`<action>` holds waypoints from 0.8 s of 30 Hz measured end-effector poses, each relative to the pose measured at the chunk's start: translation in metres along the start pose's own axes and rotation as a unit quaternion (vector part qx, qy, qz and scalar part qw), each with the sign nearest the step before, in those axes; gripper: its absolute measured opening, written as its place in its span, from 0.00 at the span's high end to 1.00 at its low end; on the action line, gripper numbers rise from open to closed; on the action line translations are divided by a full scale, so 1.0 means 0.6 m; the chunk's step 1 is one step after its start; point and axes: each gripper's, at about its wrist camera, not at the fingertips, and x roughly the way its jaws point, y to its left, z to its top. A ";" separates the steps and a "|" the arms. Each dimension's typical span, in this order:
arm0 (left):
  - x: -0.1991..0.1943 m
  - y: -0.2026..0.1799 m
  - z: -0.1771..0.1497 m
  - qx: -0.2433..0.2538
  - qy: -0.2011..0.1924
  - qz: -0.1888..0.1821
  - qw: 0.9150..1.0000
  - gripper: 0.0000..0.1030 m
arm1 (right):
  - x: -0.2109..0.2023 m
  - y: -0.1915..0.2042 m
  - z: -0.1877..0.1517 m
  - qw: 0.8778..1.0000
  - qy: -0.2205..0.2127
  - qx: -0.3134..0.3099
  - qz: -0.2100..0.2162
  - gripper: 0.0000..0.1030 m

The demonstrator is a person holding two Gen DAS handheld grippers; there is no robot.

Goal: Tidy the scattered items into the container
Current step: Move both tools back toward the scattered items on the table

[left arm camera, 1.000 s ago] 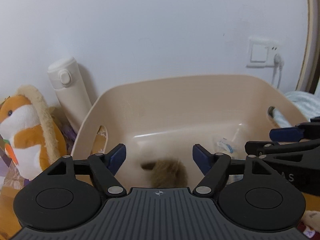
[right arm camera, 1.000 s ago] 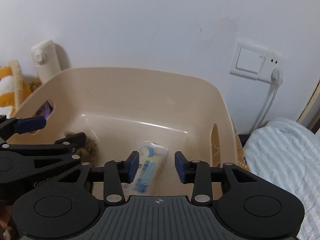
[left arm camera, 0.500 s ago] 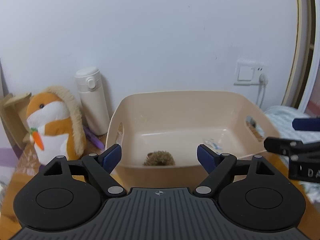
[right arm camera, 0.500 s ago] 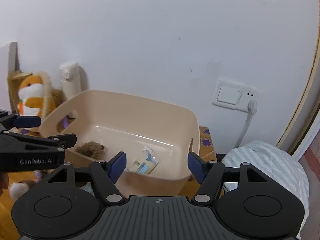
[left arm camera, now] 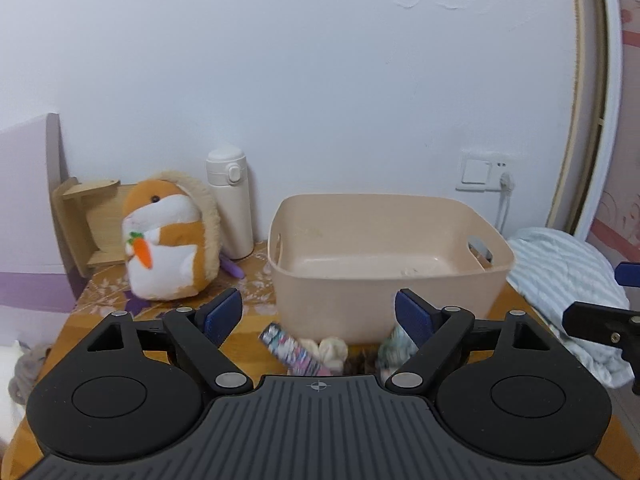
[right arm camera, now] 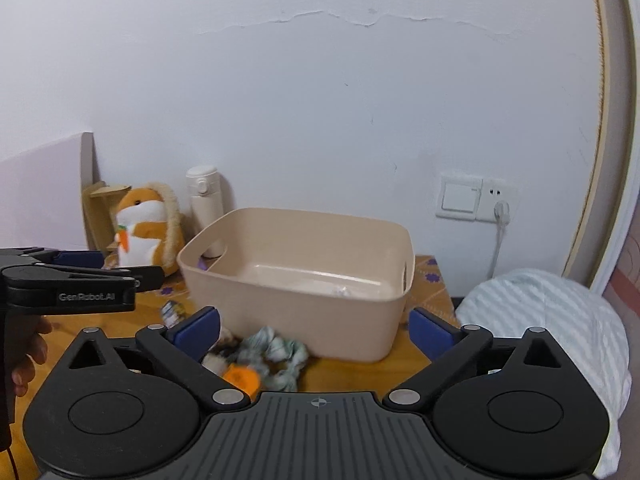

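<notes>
My left gripper stands with jaws wide apart, holding nothing, level with the near wall of the beige container on the wooden surface. Left of the container stand a plush hamster and a white flask. Before the container lie a patterned packet, a pale plush piece, a green-white scrunchie and an orange disc. My right gripper is likewise spread and empty.
</notes>
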 end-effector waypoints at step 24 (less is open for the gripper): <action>-0.164 -0.032 -0.156 0.001 0.010 -0.033 0.999 0.16 | -0.118 0.056 -0.169 0.999 0.044 0.020 -0.009 0.00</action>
